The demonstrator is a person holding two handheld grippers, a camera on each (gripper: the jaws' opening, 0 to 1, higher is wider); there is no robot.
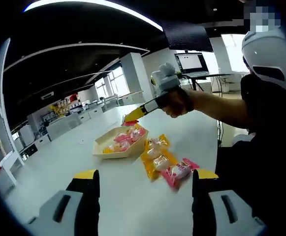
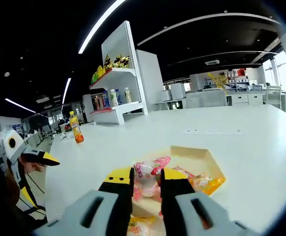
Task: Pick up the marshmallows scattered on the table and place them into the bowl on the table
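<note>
A cream angular bowl (image 1: 103, 146) sits mid-table holding several pink and yellow marshmallow packets (image 1: 124, 140). My right gripper (image 1: 131, 117), held in a hand, hovers over the bowl's far rim. In the right gripper view it (image 2: 146, 178) is shut on a pink-wrapped marshmallow (image 2: 150, 169) directly above the bowl (image 2: 202, 156). On the table beside the bowl lie two yellow packets (image 1: 155, 147) (image 1: 158, 163) and a pink one (image 1: 180, 172). My left gripper (image 1: 145, 181) is open just short of these loose packets, nothing between its jaws.
The person (image 1: 266, 123) stands at the table's right side. A laptop (image 1: 192, 63) sits on a desk behind. An orange bottle (image 2: 75, 129) stands far back on the table, near a white shelf unit (image 2: 115, 88) with goods. White tabletop (image 2: 241, 128) stretches around the bowl.
</note>
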